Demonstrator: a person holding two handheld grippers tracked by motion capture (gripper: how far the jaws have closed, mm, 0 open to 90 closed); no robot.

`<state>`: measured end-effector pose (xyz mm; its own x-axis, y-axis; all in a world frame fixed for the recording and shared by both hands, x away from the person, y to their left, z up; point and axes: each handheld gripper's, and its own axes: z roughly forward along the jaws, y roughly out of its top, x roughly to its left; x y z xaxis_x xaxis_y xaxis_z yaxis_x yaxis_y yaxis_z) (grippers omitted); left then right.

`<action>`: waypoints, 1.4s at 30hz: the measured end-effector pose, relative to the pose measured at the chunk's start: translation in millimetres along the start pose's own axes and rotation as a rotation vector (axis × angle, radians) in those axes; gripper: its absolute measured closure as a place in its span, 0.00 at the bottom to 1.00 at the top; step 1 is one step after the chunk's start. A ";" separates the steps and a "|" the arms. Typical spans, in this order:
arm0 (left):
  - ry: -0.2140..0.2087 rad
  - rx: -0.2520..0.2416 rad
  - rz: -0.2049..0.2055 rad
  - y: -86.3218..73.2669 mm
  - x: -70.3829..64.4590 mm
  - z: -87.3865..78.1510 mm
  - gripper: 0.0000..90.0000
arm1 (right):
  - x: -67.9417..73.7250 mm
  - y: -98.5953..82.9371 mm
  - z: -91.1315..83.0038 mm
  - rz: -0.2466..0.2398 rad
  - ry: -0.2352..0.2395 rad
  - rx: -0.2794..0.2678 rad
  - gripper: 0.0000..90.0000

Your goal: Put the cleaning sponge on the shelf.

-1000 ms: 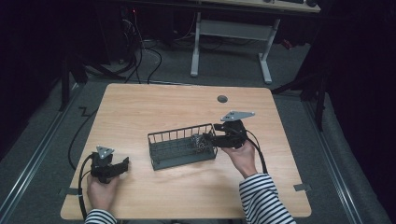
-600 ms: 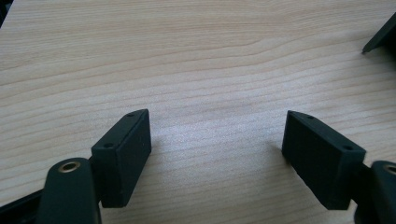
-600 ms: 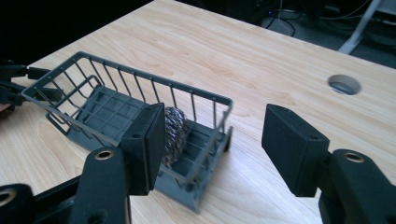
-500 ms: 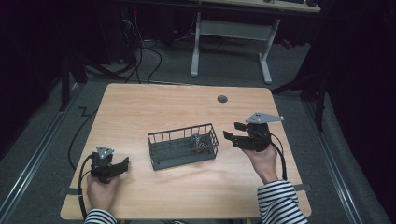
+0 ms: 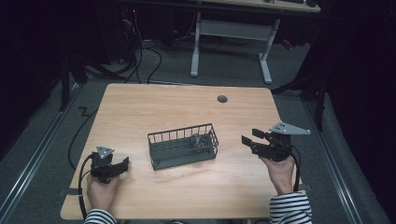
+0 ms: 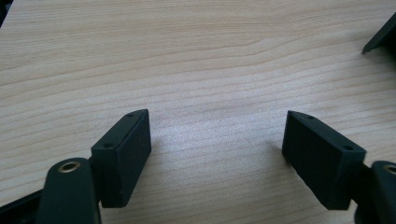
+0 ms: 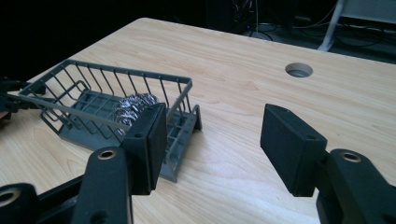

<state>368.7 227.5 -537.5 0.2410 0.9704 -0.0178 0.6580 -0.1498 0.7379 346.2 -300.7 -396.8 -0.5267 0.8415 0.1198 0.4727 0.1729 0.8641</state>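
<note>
A dark grey wire basket (image 5: 183, 146) stands in the middle of the wooden table (image 5: 154, 102). A shiny steel scouring ball (image 5: 200, 141) lies inside it at its right end, also seen through the wires as the scouring ball (image 7: 133, 106) in the right gripper view. My right gripper (image 5: 248, 138) is held above the table to the right of the basket (image 7: 93, 109), open and empty, pointing at it. My left gripper (image 5: 123, 163) rests low near the front left of the table, open with bare wood between its jaws; the left gripper (image 6: 217, 144) holds nothing.
A round cable hole (image 5: 222, 99) sits near the table's far edge, right of centre; the hole (image 7: 299, 70) lies beyond the right gripper. A white desk frame (image 5: 231, 42) and cables are on the floor behind. A basket corner (image 6: 380, 37) shows at the left gripper view's top right.
My right gripper has drawn back from the basket's right end to the right and toward the front, now empty and open. The scouring ball lies in the basket. The left gripper has stayed put.
</note>
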 end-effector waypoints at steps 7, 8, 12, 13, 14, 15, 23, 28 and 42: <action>-0.001 0.000 0.001 0.2 0.1 0.2 0.27 | -8.5 -18.1 -5.1 0.027 -0.021 0.000 0.46; -0.001 0.000 0.001 0.2 0.1 0.2 0.27 | -9.6 -20.9 -5.4 0.033 -0.023 0.005 0.46; -0.001 0.000 0.001 0.2 0.1 0.2 0.27 | -13.2 -32.5 -6.2 0.047 -0.037 0.006 0.46; -0.001 0.000 0.001 0.2 0.1 0.2 0.27 | -13.9 -34.7 -6.3 0.050 -0.037 0.006 0.46; -0.001 0.000 0.001 0.2 0.1 0.2 0.27 | -14.8 -37.5 -6.1 0.059 -0.037 0.007 0.46; -0.001 0.000 0.001 0.1 0.0 0.2 0.27 | -15.8 -40.3 -5.3 0.066 -0.034 0.006 0.46; -0.001 0.000 0.001 0.1 0.0 0.2 0.27 | -20.8 -57.5 3.6 0.098 -0.028 0.005 0.46; -0.001 0.000 0.001 0.1 0.0 0.2 0.27 | -22.2 -68.5 12.8 0.114 -0.029 0.017 0.46; 0.000 0.000 0.000 0.1 0.0 0.1 0.27 | -25.1 -91.3 38.3 0.123 -0.060 0.076 0.45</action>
<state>368.8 227.5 -537.5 0.2410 0.9704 -0.0180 0.6579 -0.1497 0.7381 343.4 -318.0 -497.4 -0.4194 0.8876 0.1907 0.5843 0.1032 0.8049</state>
